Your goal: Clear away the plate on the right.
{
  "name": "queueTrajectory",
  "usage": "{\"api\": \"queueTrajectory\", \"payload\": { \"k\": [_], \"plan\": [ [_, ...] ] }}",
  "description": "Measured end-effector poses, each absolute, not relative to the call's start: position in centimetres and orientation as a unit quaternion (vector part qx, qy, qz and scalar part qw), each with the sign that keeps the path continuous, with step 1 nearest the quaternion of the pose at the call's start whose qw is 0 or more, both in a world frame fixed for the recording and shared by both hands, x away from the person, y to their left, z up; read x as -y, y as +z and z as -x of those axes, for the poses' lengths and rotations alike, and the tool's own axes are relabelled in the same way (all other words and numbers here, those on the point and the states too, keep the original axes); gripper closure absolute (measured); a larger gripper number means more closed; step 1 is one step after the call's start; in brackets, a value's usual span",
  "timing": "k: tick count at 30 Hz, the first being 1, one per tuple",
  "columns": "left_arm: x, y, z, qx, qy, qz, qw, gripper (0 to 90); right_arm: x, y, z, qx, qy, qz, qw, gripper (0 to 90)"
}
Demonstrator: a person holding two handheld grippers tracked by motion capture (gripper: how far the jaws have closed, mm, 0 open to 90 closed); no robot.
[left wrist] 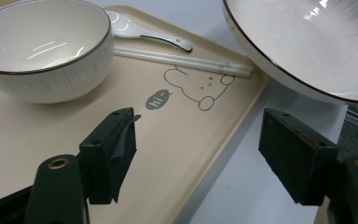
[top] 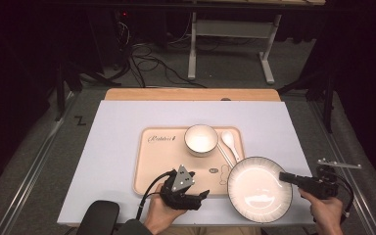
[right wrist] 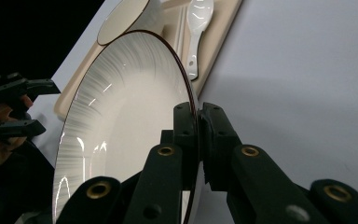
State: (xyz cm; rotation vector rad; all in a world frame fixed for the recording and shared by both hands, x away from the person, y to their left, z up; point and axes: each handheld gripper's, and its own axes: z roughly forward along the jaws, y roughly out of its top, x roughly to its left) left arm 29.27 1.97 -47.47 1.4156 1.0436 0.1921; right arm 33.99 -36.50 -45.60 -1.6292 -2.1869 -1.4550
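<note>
On the worktop, at its near right: one large white plate with dark rim, overlapping the near right corner of the beige tray. Right gripper is clamping the plate's right rim, jaws pressing together on the edge, plate extending leftward from it. Left gripper is hovering over the tray's near edge, jaws standing apart with nothing between them, plate just to its right. Tray is also carrying a white bowl, spoon and chopsticks.

Open left gripper over tray, bowl, spoon, plate
</note>
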Motion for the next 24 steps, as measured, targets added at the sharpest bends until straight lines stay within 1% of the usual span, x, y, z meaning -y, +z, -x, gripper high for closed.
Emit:
{"api": "queueTrajectory", "payload": {
  "k": [20,24],
  "plan": [
    [-3.3,-47.0,-28.6,-0.48,0.102,-0.599,0.633,28.0,31.1,-45.4,-36.8,0.758,-0.454,0.465,0.056,86.7],
    [-3.2,-47.0,-28.5,-0.481,0.103,-0.601,0.63,28.3,30.1,-45.4,-37.2,0.767,-0.452,0.452,0.059,86.7]
  ]
}}
